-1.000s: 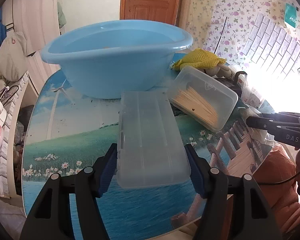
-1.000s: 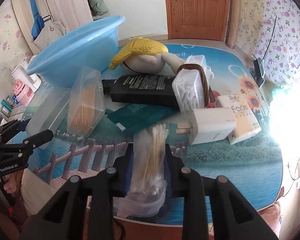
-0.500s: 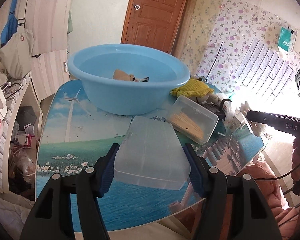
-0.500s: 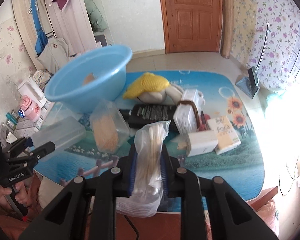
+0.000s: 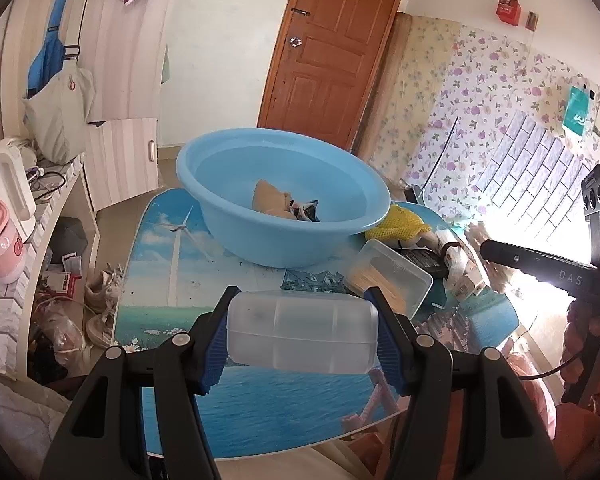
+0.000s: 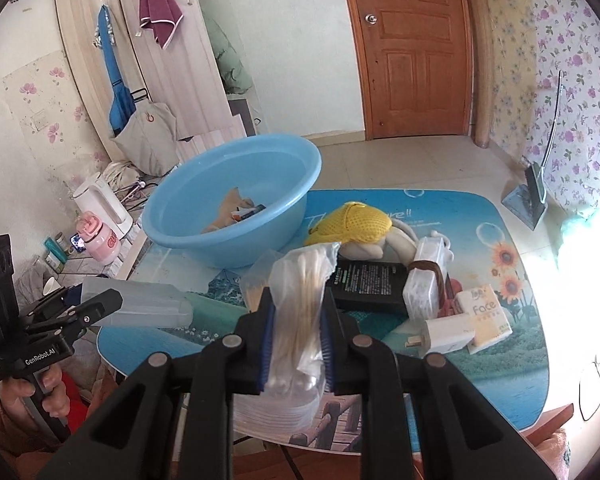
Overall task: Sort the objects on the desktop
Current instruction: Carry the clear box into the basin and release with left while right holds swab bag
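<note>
Step in hand: both loads lifted off the table (image 6: 500, 364), carry phase; drop likely the blue basin (image 5: 284, 196), which already holds a few bits. Left tongs (image 5: 302, 336) clenched across a frosted plastic box (image 5: 300, 334), partly open span. Right tongs (image 6: 296, 344) squeezed tight on a bag of cotton swabs (image 6: 300, 304). Next: swing each over basin rim, then release. Box contents unclear, prob. empty.

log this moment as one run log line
left gripper: shut on frosted box | right gripper: shut on cotton swab bag | both above table
</note>
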